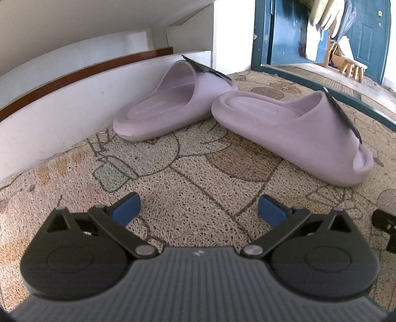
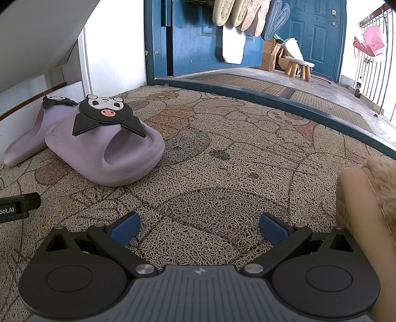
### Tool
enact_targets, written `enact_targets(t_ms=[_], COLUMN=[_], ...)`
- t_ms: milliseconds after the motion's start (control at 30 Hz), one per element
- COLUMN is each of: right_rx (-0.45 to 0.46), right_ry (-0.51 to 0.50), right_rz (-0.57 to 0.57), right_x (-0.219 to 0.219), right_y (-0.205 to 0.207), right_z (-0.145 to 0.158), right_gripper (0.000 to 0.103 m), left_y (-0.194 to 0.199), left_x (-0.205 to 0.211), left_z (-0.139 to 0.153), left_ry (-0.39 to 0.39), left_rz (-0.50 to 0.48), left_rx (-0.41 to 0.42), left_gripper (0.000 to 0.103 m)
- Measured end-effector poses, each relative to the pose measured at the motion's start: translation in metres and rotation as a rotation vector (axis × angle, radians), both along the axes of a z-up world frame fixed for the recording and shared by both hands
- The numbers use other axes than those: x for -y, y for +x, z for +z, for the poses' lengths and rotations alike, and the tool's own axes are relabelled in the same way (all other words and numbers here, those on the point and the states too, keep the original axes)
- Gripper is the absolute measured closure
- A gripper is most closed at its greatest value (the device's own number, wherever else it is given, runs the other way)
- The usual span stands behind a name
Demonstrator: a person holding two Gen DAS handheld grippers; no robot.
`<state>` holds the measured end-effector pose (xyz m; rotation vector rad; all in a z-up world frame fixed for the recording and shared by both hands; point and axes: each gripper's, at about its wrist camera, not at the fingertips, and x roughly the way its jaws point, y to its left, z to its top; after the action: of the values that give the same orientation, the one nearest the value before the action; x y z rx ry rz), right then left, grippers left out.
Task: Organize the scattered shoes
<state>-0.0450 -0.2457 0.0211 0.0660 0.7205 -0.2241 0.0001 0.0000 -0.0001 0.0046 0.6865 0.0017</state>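
Two lilac slide slippers lie on the patterned doormat (image 1: 188, 173), each with a black cartoon-character patch on its strap. The far slipper (image 1: 173, 99) sits along the mat's left edge, against the white baseboard (image 1: 61, 104), its heel toward the camera in the left wrist view. The near slipper (image 1: 297, 128) lies just beside it and at an angle to it, its heel close to the far one's toe end; whether the two touch cannot be told. In the right wrist view the same pair is at the mat's left side, the near slipper (image 2: 106, 146) with its open toe facing the camera and the far slipper (image 2: 29, 138) partly hidden behind it.

A third piece of footwear, a tan furry slipper (image 2: 371, 198), shows at the mat's right edge in the right wrist view, cut off by the frame.

The left gripper (image 1: 198, 210) hovers over bare mat with its jaws spread wide and nothing between them. The right gripper (image 2: 199, 226) is likewise wide and empty, above the mat's middle.

Beyond the mat's far edge, a blue door (image 2: 195, 37) stands open with several shoe soles (image 2: 247, 14) hanging at the top of the view, and one wooden stool (image 2: 298, 67) outside.
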Motion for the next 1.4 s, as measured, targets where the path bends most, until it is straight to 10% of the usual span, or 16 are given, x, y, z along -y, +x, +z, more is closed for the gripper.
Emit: enact_targets(t_ms=[567,1033,1400], right_rx=[0.0,0.0,0.001], right_ry=[0.0,0.0,0.001], right_rz=[0.0,-0.001,-0.01], right_x=[-0.001,-0.001,0.0], right_y=[0.001,0.001,0.005], right_z=[0.0,-0.001,-0.002], right_gripper=[0.0,0.0,0.0], left_y=[0.0,-0.004,-0.01], left_x=[0.001,-0.012,-0.008], left_z=[0.0,0.007,0.007], left_ry=[-0.006,0.01,0.016], left_rz=[-0.005,-0.324,-0.331], left_rx=[-0.002,-0.099,-0.073], left_gripper=[0.0,0.0,0.0])
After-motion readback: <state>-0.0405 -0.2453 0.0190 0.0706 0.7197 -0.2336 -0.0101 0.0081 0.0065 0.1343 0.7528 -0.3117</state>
